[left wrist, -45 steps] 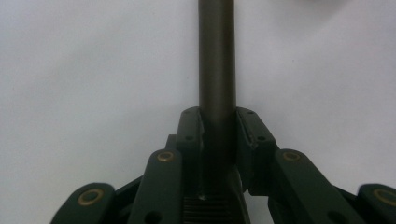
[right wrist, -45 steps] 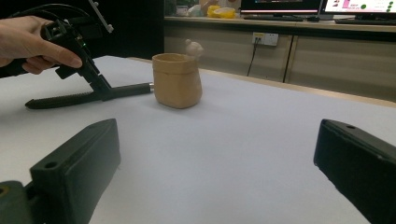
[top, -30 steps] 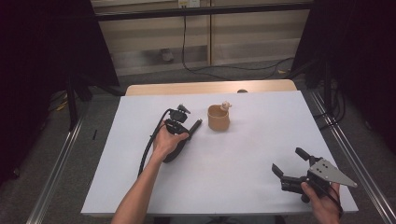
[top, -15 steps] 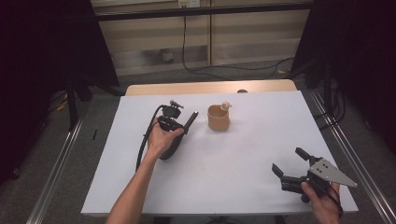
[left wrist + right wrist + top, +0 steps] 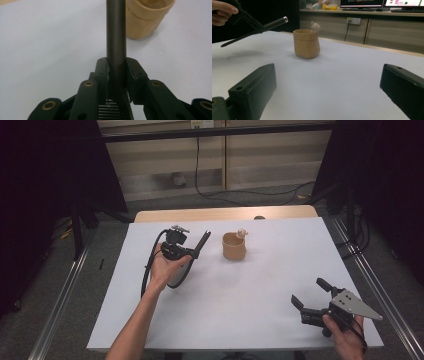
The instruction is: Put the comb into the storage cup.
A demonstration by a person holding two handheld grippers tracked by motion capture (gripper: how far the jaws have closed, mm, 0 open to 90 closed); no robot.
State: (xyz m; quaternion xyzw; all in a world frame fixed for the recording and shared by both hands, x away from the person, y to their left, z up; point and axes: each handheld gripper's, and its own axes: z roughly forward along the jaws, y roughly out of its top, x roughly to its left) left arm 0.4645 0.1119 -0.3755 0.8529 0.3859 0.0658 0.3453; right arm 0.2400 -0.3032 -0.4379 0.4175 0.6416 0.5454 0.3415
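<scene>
surface (image 5: pixel 240 320): one, white, carries everything
left arm (image 5: pixel 137 320): bare forearm comes in from the bottom edge, angled up and right; hand (image 5: pixel 165 270) wraps the gripper body, raised off the surface
right hand (image 5: pixel 345 335): low at the near right corner, gripper roughly level, pointing toward the cup
left gripper (image 5: pixel 117 65): one; fingers clamped on a dark rod
right gripper (image 5: pixel 310 295): one; fingers spread wide, nothing between them
cup (image 5: pixel 234 246): one, tan, upright at mid-far surface, just right of the rod tip, not touching it; small pale thing on its far rim, too blurred to identify
rod (image 5: pixel 200 246): one, black, silver cap at the tip in the right gripper view, sticks out past the fingers toward the cup, tilted up, clear of the surface
</scene>
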